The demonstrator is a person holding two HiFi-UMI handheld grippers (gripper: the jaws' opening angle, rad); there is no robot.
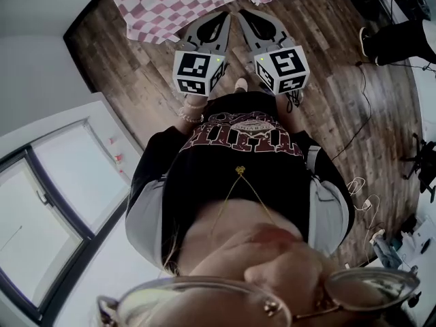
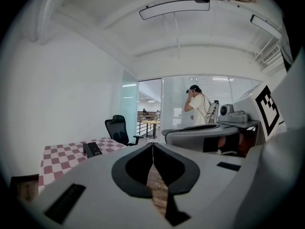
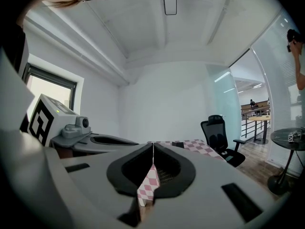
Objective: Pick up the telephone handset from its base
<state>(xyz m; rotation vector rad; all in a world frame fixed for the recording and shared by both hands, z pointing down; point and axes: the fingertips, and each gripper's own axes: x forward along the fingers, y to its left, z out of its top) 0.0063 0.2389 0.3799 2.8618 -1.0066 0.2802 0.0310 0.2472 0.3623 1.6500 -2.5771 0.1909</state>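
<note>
Here, by judgement, the task is at its approach stage: the handset has not yet been reached. The left gripper [image 1: 225, 18] and the right gripper [image 1: 241, 13] are held side by side in front of the person. Both point towards the desk [image 1: 197, 2] with its pink-and-white checked cloth. In each gripper view the jaws meet along a closed seam with nothing between them, so neither gripper carries anything. A small dark object [image 2: 91, 149] on the cloth, seen in the left gripper view, is probably the telephone. It is too small to tell handset from base, and it lies well apart from both grippers.

The next move calls for closing the gap to the desk. One gripper's jaws would then have to part before coming over the handset, lined up across its narrow grip.

The wooden floor [image 1: 129, 60] between person and desk looks unobstructed. A black office chair [image 2: 116, 127] stands beyond the desk, cables [image 1: 360, 188] lie on the floor to the person's right, and a round side table [image 3: 289, 136] stands further right. The desk's near edge is the first limit for the grippers.
</note>
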